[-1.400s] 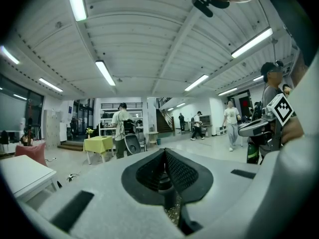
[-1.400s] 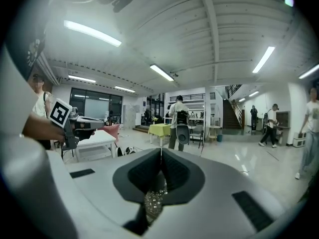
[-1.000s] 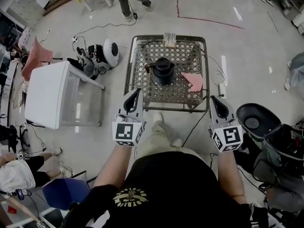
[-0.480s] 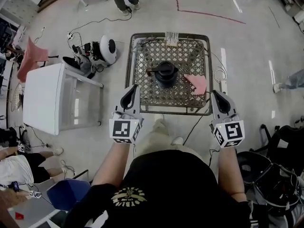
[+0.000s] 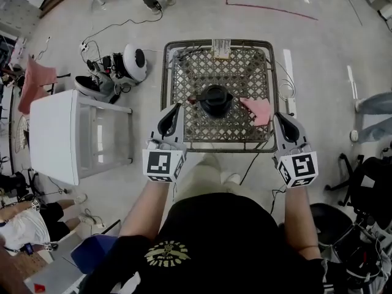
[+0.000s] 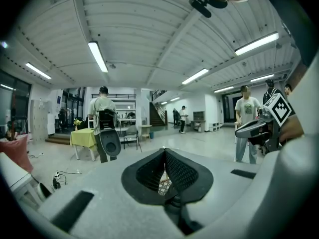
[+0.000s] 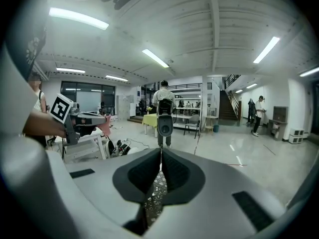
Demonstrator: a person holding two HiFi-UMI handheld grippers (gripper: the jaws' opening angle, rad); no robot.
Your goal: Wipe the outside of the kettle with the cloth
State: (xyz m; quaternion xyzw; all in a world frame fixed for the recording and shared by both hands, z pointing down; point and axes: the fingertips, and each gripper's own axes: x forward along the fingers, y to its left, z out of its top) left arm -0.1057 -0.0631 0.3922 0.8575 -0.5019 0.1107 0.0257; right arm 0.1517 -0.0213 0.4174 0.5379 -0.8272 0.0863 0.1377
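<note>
A round black kettle (image 5: 215, 100) sits centred on the lattice-topped metal surface (image 5: 245, 72), with a pink cloth (image 5: 257, 109) just beside it. The left tongs (image 5: 176, 107) and right tongs (image 5: 277, 115), both pressed together and empty, flank its near edge. A white table (image 5: 55, 139) stands to the left.

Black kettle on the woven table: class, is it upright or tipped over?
Upright. In the head view the black kettle shows its round lid from above, standing on the woven table.
</note>
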